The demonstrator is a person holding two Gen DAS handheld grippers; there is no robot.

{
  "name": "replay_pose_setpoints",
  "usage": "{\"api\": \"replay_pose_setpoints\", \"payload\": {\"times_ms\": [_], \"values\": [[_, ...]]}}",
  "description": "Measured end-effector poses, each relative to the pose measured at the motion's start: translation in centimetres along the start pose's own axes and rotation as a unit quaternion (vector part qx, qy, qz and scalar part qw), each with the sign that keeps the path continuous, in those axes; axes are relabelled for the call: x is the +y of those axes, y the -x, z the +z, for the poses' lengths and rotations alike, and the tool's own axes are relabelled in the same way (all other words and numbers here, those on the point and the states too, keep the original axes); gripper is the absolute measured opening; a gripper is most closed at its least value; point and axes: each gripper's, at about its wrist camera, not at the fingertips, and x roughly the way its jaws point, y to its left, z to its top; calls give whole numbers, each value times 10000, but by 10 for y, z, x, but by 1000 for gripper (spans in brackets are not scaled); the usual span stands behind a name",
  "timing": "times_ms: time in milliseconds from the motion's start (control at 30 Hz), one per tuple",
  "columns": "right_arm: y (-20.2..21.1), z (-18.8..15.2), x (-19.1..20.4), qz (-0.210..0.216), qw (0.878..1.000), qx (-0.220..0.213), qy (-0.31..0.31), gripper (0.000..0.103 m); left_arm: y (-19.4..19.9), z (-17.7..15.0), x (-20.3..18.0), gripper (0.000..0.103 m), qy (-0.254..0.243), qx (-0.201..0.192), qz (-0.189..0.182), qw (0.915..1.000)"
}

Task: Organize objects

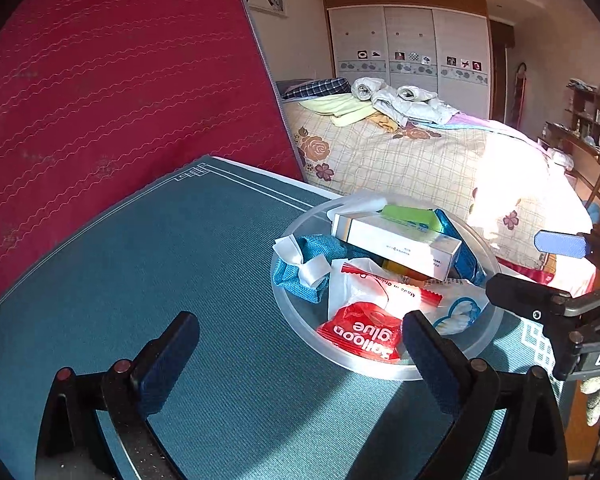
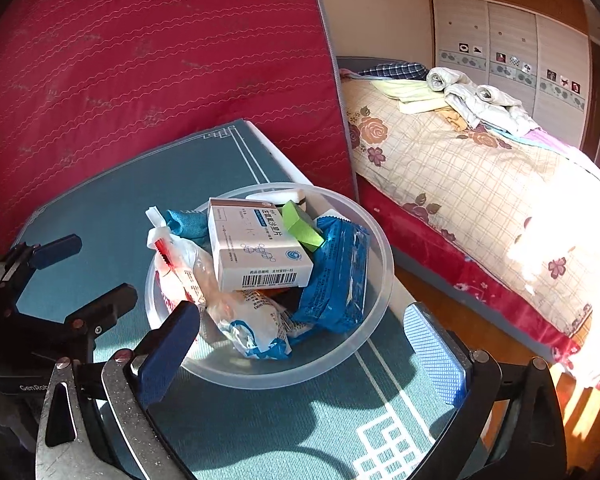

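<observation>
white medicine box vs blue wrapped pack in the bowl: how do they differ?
The white medicine box is rigid, printed with a barcode, and lies on top of the pile. The blue wrapped pack is soft, crinkled foil, leaning against the wall of the clear bowl beside and partly under the box. Both are inside the bowl, ungrasped.

Hard sunlight overexposes the bed (image 1: 512, 184); fisheye edges vignette dark.
</observation>
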Motion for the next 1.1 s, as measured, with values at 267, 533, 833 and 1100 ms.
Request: {"api": "replay_pose_setpoints", "payload": {"times_ms": [267, 533, 833, 1100], "values": [[3, -23, 16, -205, 9993, 259, 176, 103, 13, 2, -7, 103, -89, -172, 197, 9996], [14, -21, 20, -433, 9989, 154, 65, 103, 21, 7, -11, 103, -102, -264, 328, 9991], [18, -18, 27, -703, 9971, 202, 219, 103, 28, 9, -14, 103, -118, -384, 398, 9984], [16, -19, 29, -776, 9964, 245, 255, 103, 28, 9, -18, 103, -201, -432, 532, 9975]]}}
